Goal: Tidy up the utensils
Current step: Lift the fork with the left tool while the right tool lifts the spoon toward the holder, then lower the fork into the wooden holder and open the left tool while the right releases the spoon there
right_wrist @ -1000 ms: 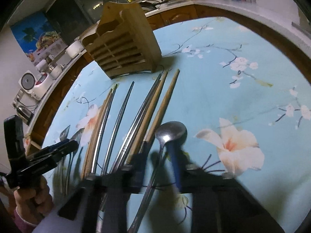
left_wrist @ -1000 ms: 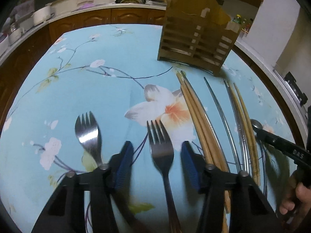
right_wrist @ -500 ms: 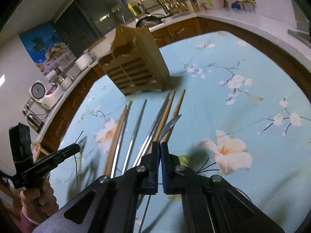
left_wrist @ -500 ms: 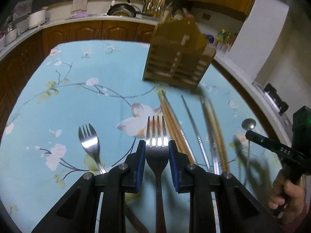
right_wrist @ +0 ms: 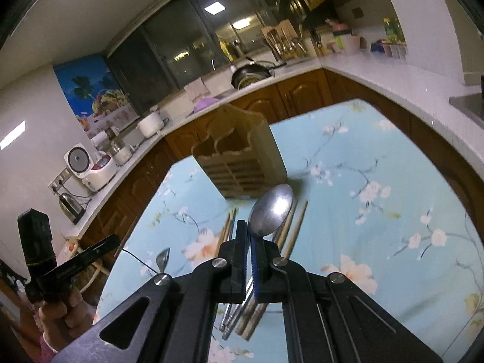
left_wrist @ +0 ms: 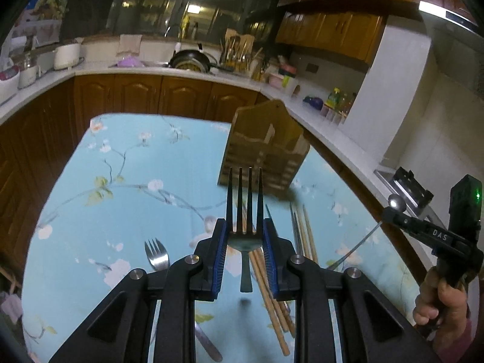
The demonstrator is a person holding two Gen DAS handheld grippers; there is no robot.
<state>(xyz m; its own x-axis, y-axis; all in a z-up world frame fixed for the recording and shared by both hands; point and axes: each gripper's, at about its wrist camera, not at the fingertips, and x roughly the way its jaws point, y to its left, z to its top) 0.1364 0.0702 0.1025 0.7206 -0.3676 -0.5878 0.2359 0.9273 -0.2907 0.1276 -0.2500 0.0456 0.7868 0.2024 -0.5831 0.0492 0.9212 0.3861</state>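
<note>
My left gripper (left_wrist: 244, 233) is shut on a steel fork (left_wrist: 245, 208), held above the table with its tines pointing at the wooden utensil holder (left_wrist: 266, 151). My right gripper (right_wrist: 250, 236) is shut on a steel spoon (right_wrist: 272, 208), its bowl raised toward the same holder (right_wrist: 239, 157). A second fork (left_wrist: 157, 255) lies on the cloth at the left. Wooden and metal chopsticks (left_wrist: 302, 233) lie on the cloth before the holder; they also show in the right wrist view (right_wrist: 290, 227). The right gripper with its spoon shows in the left wrist view (left_wrist: 396, 208).
The table has a light blue flowered cloth (left_wrist: 121, 187). A kitchen counter (left_wrist: 187, 72) with a pan, rice cooker and jars runs behind and to the right. The other hand and left gripper show at the left of the right wrist view (right_wrist: 72, 260).
Both grippers closed, the left on the fork and the right on the spoon, and lifted them off the cloth, tilting up toward the holder.
</note>
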